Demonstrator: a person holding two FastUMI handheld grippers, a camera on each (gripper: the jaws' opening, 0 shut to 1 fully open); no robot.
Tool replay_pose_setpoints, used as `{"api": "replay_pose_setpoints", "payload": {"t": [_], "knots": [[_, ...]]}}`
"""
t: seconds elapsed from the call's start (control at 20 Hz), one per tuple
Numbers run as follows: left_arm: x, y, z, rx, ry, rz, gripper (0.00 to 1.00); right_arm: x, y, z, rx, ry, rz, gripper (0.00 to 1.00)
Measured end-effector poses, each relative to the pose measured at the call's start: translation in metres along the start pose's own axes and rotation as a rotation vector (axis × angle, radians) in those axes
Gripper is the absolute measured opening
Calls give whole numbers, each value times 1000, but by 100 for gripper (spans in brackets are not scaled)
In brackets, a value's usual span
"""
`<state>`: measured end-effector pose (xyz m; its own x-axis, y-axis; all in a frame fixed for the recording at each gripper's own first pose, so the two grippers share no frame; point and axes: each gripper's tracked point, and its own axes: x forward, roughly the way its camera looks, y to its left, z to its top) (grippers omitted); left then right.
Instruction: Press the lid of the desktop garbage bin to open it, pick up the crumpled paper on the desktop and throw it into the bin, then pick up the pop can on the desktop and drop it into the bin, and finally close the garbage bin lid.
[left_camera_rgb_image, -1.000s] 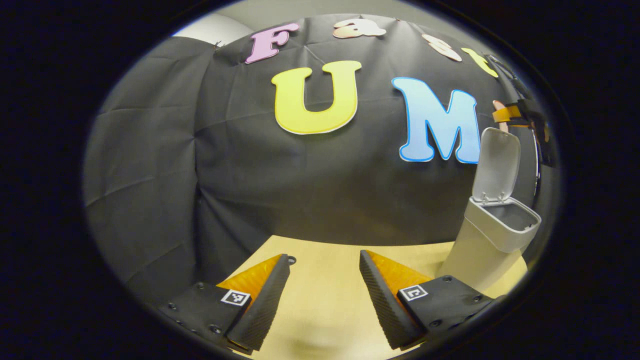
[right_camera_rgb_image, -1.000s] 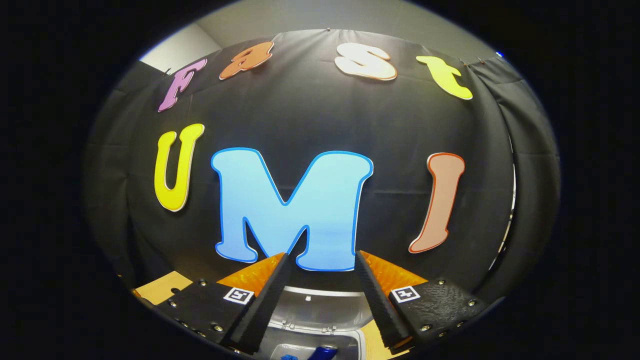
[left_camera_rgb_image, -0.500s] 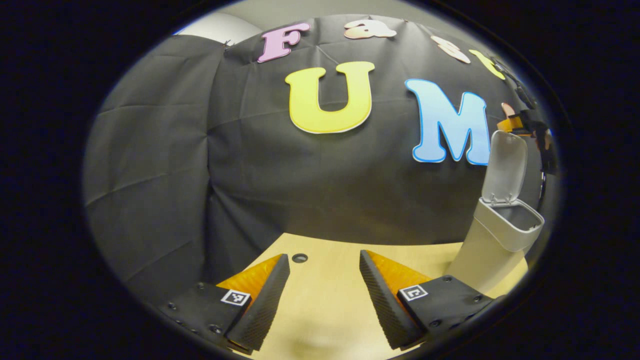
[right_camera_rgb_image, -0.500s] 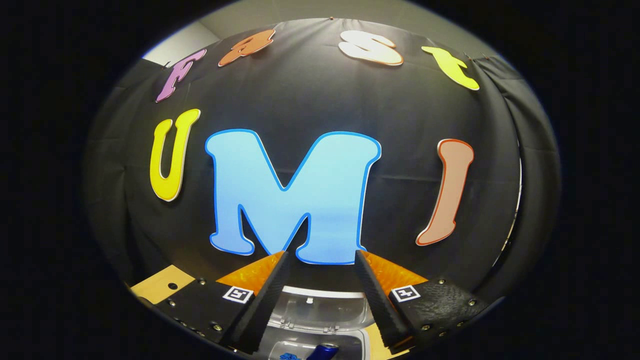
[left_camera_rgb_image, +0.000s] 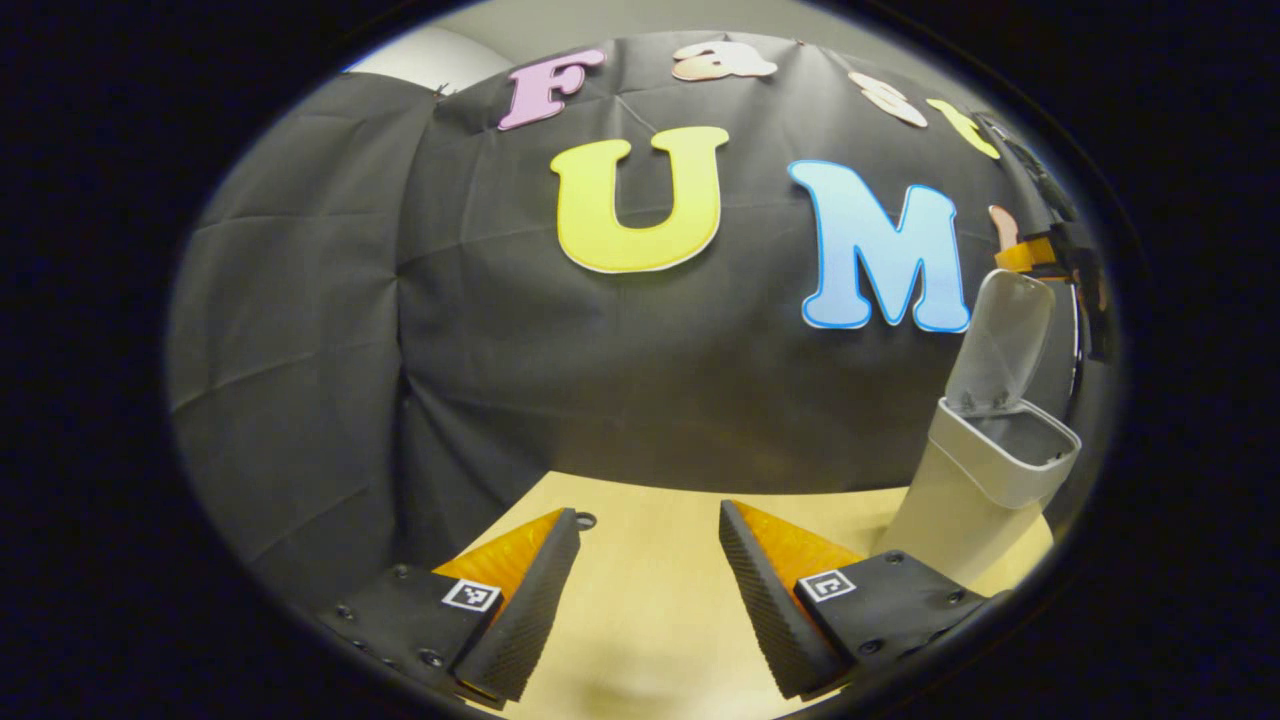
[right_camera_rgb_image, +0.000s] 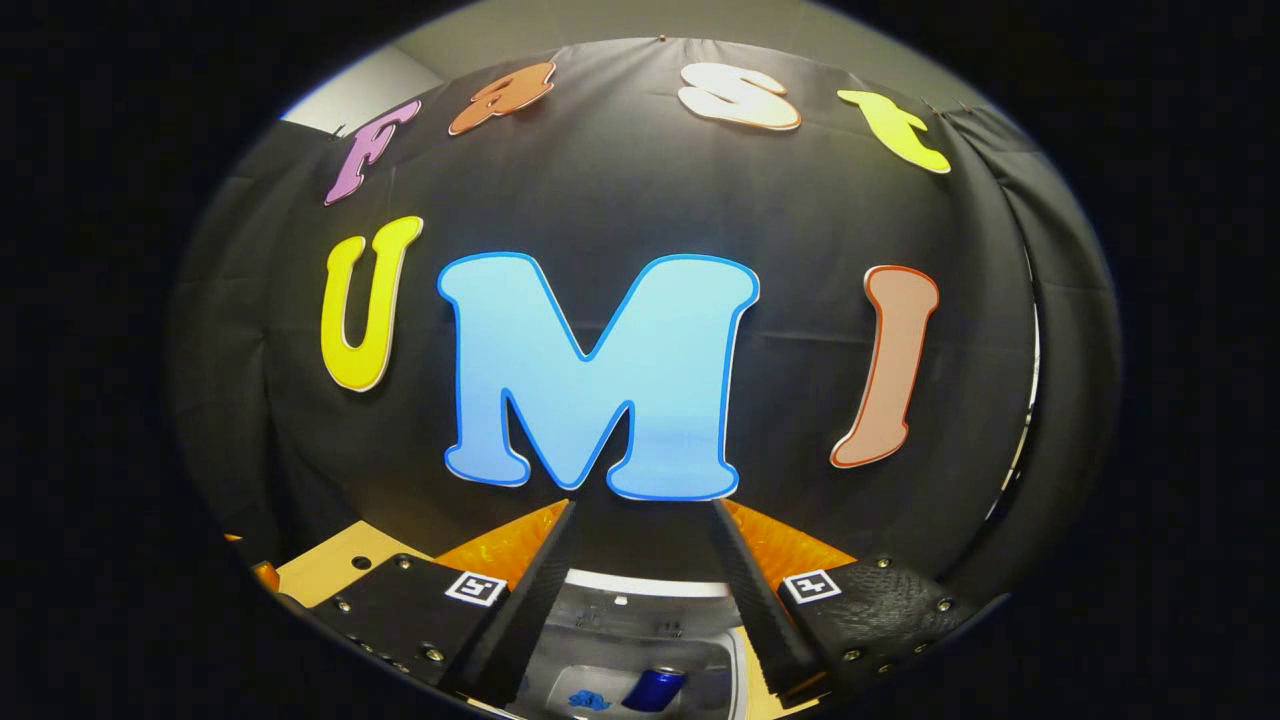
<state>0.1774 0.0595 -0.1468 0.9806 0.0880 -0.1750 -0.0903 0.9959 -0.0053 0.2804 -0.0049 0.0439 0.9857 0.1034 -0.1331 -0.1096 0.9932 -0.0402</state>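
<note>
**Already in the bin: can and paper, lid up**

Plainly, the left gripper hangs over the pale wooden desktop with its fingers spread wide and nothing between them. Off to its right stands the garbage bin, a tall light-coloured box whose lid is tilted up on its hinge at the back, leaning toward the mouth. Near the top of that lid, at the edge of the left gripper view, the right gripper shows small; whether it touches the lid cannot be told from there.

From the right gripper view, the right gripper sits above the bin's open mouth, its fingers wide apart and empty. Between them, the raised lid shows its inner face. Down inside the bin lies the blue pop can, tilted, and just to its left a scrap that appears to be the crumpled paper with blue marks on it. A corner of the desktop, with a small round hole, shows at lower left.
</note>
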Motion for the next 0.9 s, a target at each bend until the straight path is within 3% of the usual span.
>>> {"api": "replay_pose_setpoints", "payload": {"t": [0.6, 0.65, 0.8, 0.85, 0.9], "knots": [[-7, -15, 9, 9, -19, -28, 93, -47, 17, -73, 57, 104, 38, 86], [-8, -15, 9, 7, -19, -28, 99, -49, 19, -85, 61, 128, 42, 86], [-10, -16, 8, 2, -19, -27, 99, -54, 25, -115, 67, 182, 46, 86], [-11, -15, 8, 1, -20, -26, 92, -55, 26, -123, 69, 193, 47, 86], [-12, -15, 7, 0, -19, -25, 99, -55, 28, -131, 71, 205, 47, 86]]}}
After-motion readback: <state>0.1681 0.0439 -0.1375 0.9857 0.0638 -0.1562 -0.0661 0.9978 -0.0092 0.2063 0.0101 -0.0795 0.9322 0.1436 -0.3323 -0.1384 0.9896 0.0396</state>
